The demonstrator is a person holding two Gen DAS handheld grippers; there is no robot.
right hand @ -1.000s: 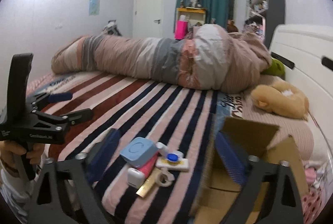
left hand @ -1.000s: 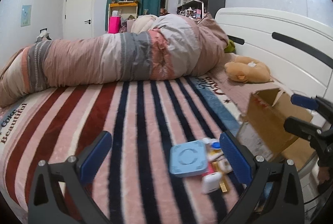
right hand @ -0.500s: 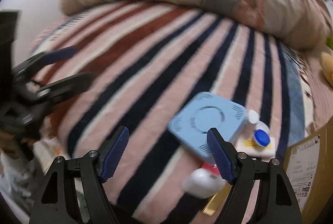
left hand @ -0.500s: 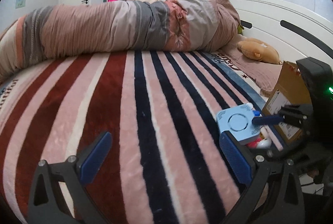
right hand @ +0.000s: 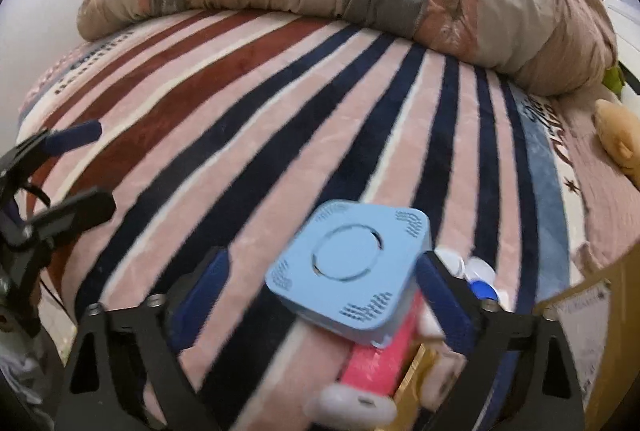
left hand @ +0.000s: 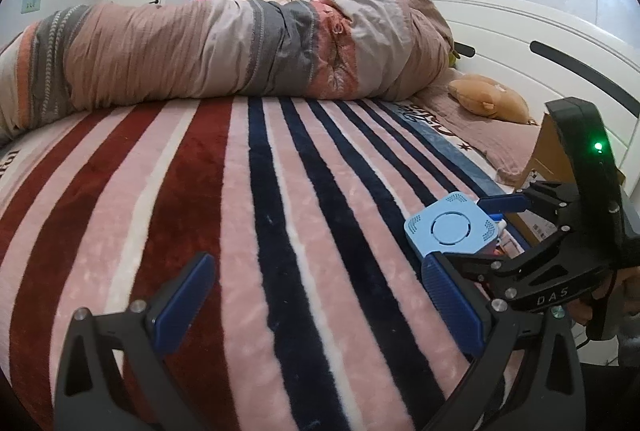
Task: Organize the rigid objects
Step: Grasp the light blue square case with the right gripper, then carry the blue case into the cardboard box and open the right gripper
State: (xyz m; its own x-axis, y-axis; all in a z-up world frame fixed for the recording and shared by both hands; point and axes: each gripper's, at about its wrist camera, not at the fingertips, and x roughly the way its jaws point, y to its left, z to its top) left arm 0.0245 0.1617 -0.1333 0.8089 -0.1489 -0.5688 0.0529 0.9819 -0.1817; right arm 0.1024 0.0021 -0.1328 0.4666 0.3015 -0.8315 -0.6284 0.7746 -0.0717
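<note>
Both tools spread: right tool (right hand: 324, 295) around blue box (right hand: 352, 271), seemingly untouched; left tool (left hand: 316, 295) empty.

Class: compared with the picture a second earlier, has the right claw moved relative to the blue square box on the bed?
Yes. The right claw has come down and closed in on the blue square box, now between its open fingers, on the striped blanket.

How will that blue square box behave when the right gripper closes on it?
The blue square box looks like hard vented plastic, so probably stiff and light. It rests tilted on a pink item, so it may rock. Its rounded corners could slip between the right gripper pads.
</note>
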